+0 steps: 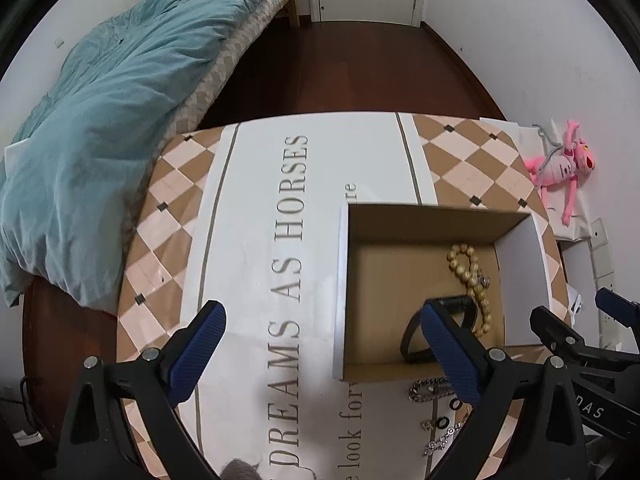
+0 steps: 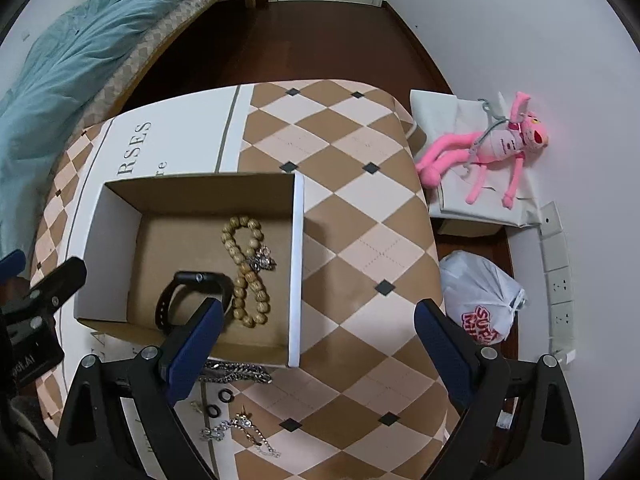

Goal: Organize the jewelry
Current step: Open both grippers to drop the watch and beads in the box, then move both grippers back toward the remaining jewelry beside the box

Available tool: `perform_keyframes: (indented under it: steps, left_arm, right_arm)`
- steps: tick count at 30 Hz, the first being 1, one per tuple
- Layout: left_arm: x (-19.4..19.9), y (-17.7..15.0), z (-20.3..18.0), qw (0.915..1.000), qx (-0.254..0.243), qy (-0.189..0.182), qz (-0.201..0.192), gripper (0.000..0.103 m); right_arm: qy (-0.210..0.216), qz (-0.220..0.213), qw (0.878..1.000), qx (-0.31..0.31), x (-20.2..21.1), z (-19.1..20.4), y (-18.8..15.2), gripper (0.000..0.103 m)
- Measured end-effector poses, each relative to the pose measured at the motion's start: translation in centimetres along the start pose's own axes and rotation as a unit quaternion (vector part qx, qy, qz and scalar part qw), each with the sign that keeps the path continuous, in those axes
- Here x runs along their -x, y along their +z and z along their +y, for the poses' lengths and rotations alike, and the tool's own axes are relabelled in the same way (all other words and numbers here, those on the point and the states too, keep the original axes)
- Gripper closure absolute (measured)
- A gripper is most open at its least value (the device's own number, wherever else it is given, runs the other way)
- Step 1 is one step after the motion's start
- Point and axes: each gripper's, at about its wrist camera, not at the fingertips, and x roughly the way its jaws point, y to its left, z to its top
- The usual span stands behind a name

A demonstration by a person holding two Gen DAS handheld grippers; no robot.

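An open cardboard box (image 1: 344,280) (image 2: 298,240) stands on the table. Inside lie a wooden bead bracelet (image 1: 472,276) (image 2: 246,272), a small silver piece (image 2: 262,260) on it, and a black watch (image 1: 416,340) (image 2: 184,296). In front of the box lie a silver chain (image 1: 428,390) (image 2: 236,374), two black rings (image 2: 218,402) and sparkly silver and gold pieces (image 1: 444,436) (image 2: 240,430). My left gripper (image 1: 320,320) is open and empty above the table left of the box. My right gripper (image 2: 320,320) is open and empty above the box's right front corner.
The table wears a checkered brown cloth (image 2: 352,208) with a white printed panel (image 1: 280,220). A bed with a teal quilt (image 1: 100,120) is at left. A pink plush toy (image 2: 488,148), a white plastic bag (image 2: 480,296) and wall sockets (image 2: 558,280) are at right.
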Motion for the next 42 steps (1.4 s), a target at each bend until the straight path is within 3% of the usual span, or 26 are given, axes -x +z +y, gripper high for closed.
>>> perform_keyframes:
  steps: [11, 22, 31, 37, 42]
  left_arm:
    - [1.7, -0.8, -0.5, 0.9999, 0.0, -0.006, -0.012, 0.003]
    - [7.7, -2.2, -0.1, 0.9982, 0.006, -0.013, -0.058, 0.003]
    - [12.6, -3.7, 0.0, 0.9954, 0.005, -0.018, -0.094, 0.003]
    - [12.6, -5.5, 0.5, 0.9952, 0.009, -0.009, -0.097, 0.003]
    - [8.5, -8.0, 0.8, 0.9983, 0.009, 0.003, -0.058, 0.003]
  right_arm:
    - [-0.013, -0.02, 1.0, -0.006, 1.7, -0.4, -0.7, 0.005]
    - [-0.033, -0.09, 0.995, -0.018, 8.9, -0.9, -2.1, 0.005]
    - [-0.015, -0.126, 0.991, -0.034, 14.1, -1.6, -4.4, 0.005]
    - [0.003, -0.105, 0.994, -0.036, 13.7, -2.1, -6.9, 0.005]
    - [0.038, -0.049, 0.998, -0.029, 8.1, -1.7, -9.6, 0.006]
